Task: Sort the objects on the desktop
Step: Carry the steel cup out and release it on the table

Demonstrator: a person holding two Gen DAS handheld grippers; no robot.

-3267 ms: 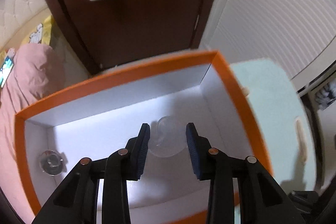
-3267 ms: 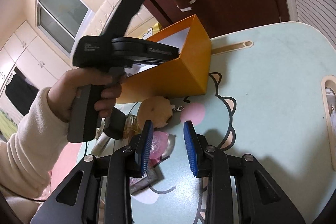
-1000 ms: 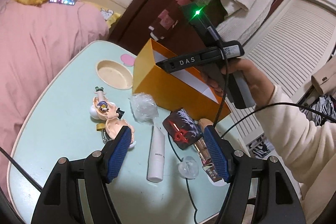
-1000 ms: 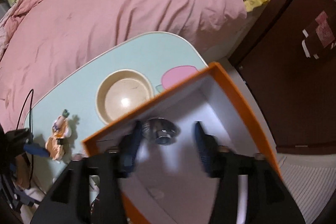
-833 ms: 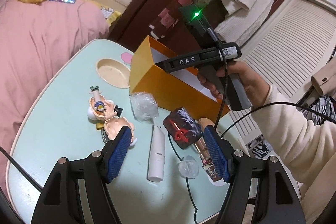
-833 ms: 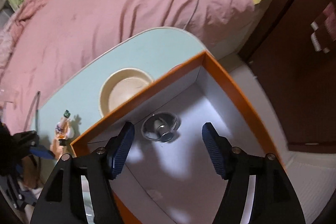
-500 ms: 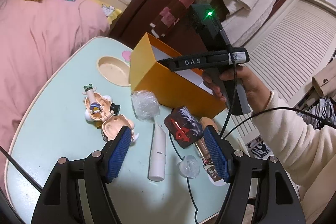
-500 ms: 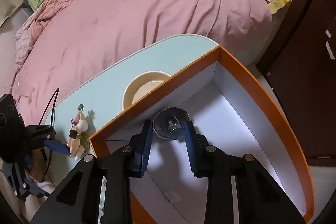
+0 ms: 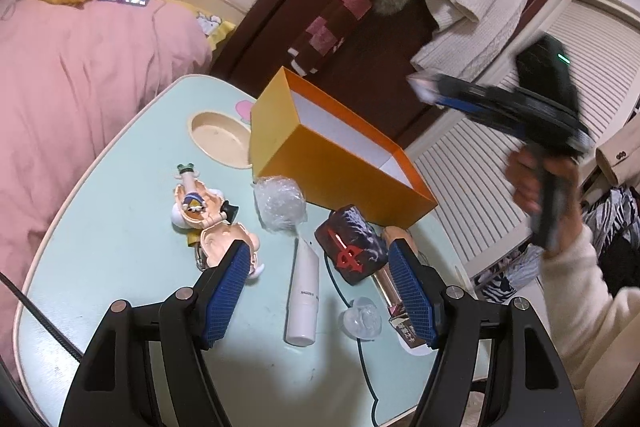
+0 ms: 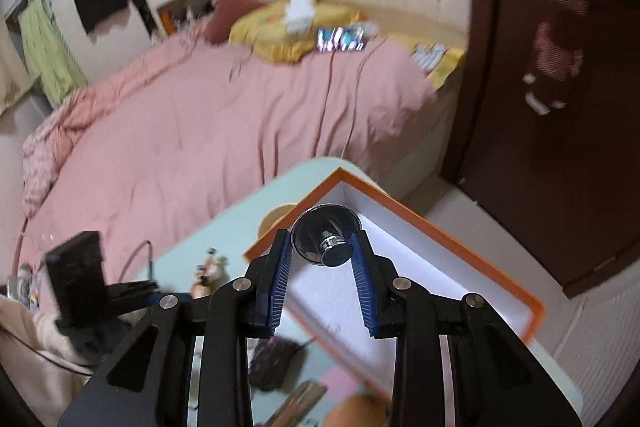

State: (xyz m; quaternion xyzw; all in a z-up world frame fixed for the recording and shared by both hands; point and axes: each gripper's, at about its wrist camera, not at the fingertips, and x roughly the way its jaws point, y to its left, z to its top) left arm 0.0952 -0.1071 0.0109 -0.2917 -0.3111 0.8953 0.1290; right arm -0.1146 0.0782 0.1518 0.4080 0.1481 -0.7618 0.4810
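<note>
My right gripper (image 10: pixel 322 235) is shut on a clear suction cup with a metal knob (image 10: pixel 320 223), holding it in the air above the orange box (image 10: pixel 440 227) with white inner walls. In the left wrist view that box (image 9: pixel 344 171) stands at the back of the pale green table (image 9: pixel 120 227). My left gripper (image 9: pixel 318 247) hangs open above loose items: a toy figurine (image 9: pixel 200 207), a crumpled plastic bag (image 9: pixel 280 203), a white tube (image 9: pixel 306 287), a dark pouch with a red emblem (image 9: pixel 352 247), a clear heart-shaped piece (image 9: pixel 362 319) and a gold lipstick (image 9: pixel 396 299).
A round recess (image 9: pixel 218 139) is sunk into the table left of the box. A black cable (image 9: pixel 360 359) runs across the table front. A person's hand (image 9: pixel 548 187) holds the other tool at upper right, blurred. A pink bed (image 10: pixel 200 131) borders the table; a dark door (image 10: pixel 560 147) stands behind.
My right gripper closed on the suction cup inside the box and has lifted it up and out. The left gripper stays open, hovering over the same items.
</note>
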